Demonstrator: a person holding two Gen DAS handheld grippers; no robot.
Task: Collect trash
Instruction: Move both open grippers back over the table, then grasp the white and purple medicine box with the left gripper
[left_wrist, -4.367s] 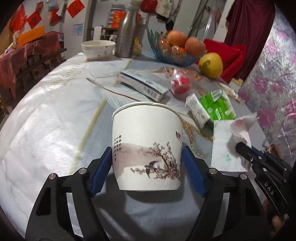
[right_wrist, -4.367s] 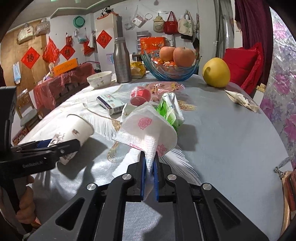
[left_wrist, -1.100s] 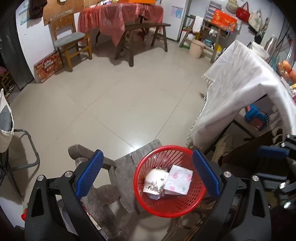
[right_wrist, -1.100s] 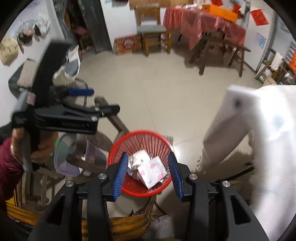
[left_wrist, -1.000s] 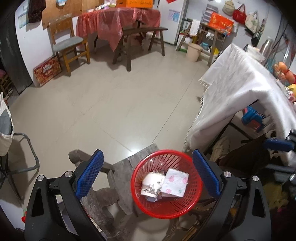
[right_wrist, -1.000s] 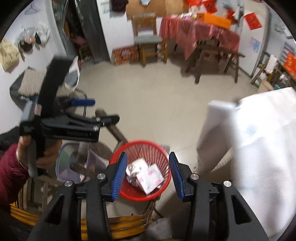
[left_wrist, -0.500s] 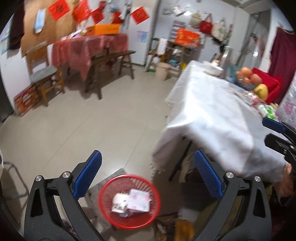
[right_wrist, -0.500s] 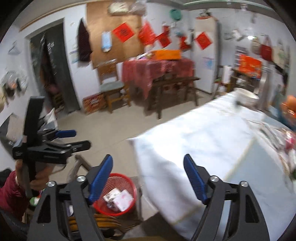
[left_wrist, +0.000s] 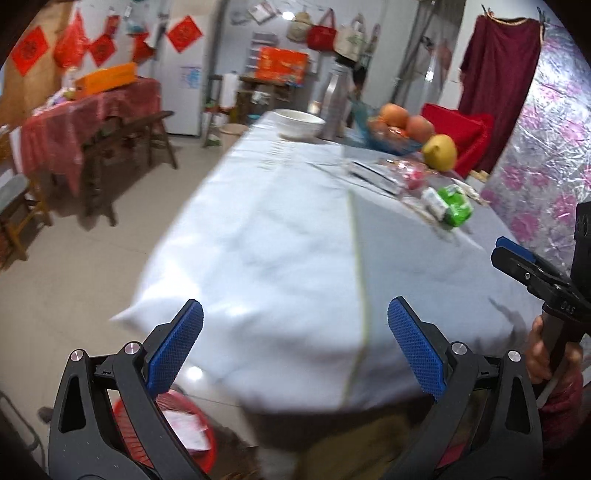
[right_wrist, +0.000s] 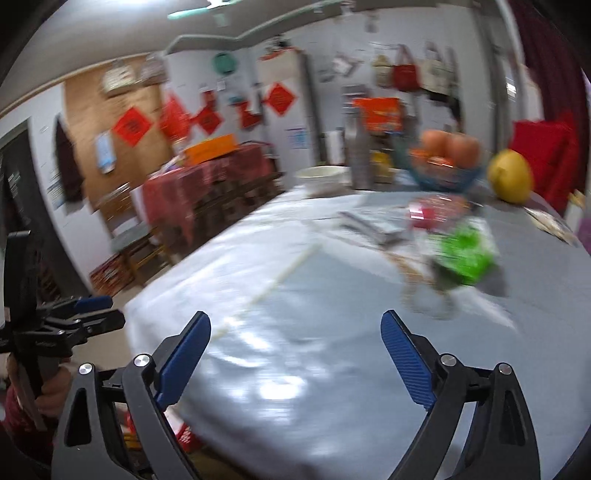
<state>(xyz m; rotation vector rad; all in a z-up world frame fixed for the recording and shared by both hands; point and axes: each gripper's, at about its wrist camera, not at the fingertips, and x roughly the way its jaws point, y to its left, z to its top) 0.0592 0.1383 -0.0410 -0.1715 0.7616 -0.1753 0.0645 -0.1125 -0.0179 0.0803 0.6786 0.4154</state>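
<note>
The cloth-covered tabletop (left_wrist: 295, 240) fills both views. The red basket (left_wrist: 207, 448) sits on the floor by its near corner, paper inside. Remaining litter, a green packet (left_wrist: 456, 208), lies far across. The left gripper (left_wrist: 293, 343) gapes empty; the right gripper (right_wrist: 293, 354) is opening, empty too. Best to slow, approach the packet low and straddle it.

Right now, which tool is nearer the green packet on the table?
Right. The right tool faces the green packet over the table, both tools empty. The left tool hangs back by the table's edge.
</note>
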